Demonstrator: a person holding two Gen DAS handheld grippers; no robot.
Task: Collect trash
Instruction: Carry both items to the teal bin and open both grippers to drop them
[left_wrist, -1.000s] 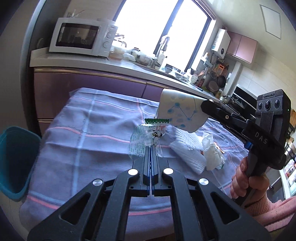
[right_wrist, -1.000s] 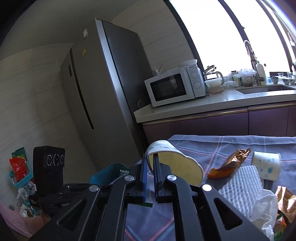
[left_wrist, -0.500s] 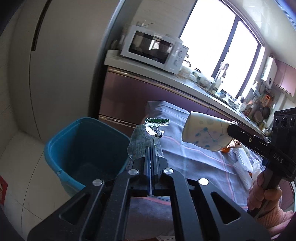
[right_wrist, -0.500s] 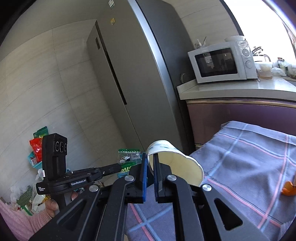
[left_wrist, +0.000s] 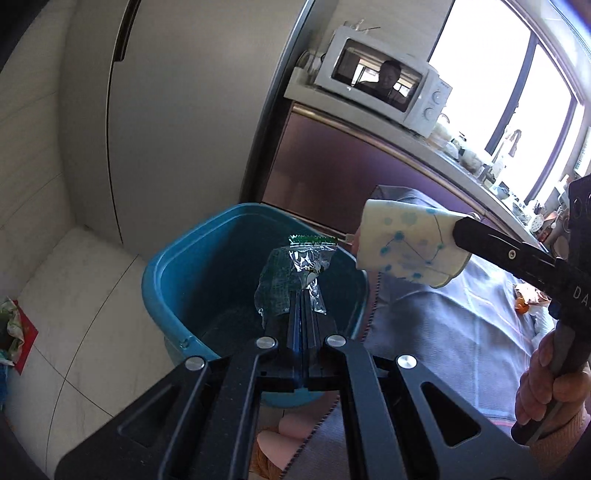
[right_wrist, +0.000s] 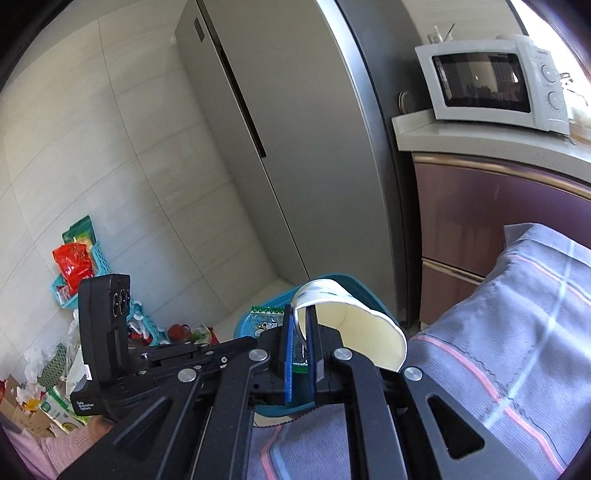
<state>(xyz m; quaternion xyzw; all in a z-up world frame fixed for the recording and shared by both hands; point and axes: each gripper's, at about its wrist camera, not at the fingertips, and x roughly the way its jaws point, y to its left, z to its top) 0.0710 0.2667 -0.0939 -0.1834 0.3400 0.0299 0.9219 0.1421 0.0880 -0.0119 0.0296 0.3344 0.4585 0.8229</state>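
My left gripper (left_wrist: 303, 295) is shut on a clear plastic wrapper (left_wrist: 291, 280) with a green top edge, held over the open teal bin (left_wrist: 173, 273) on the floor. My right gripper (right_wrist: 300, 321) is shut on the rim of a white paper cup (right_wrist: 354, 328) with blue dots. In the left wrist view that paper cup (left_wrist: 402, 247) hangs on its side above the bin's right rim. In the right wrist view the wrapper (right_wrist: 264, 321) and the bin (right_wrist: 364, 291) show just past the cup, with the left gripper's body (right_wrist: 107, 328) at the left.
A table with a grey checked cloth (left_wrist: 443, 332) stands right of the bin; some trash (left_wrist: 524, 299) lies on it. Behind are a tall fridge (right_wrist: 280, 140), purple cabinets (right_wrist: 476, 221) and a microwave (right_wrist: 491, 85). Bags and baskets (right_wrist: 74, 266) crowd the floor at left.
Both grippers swung left off the table, each still holding its item. The wrapper now hangs over the bin, and the cup has come to the bin's right rim.
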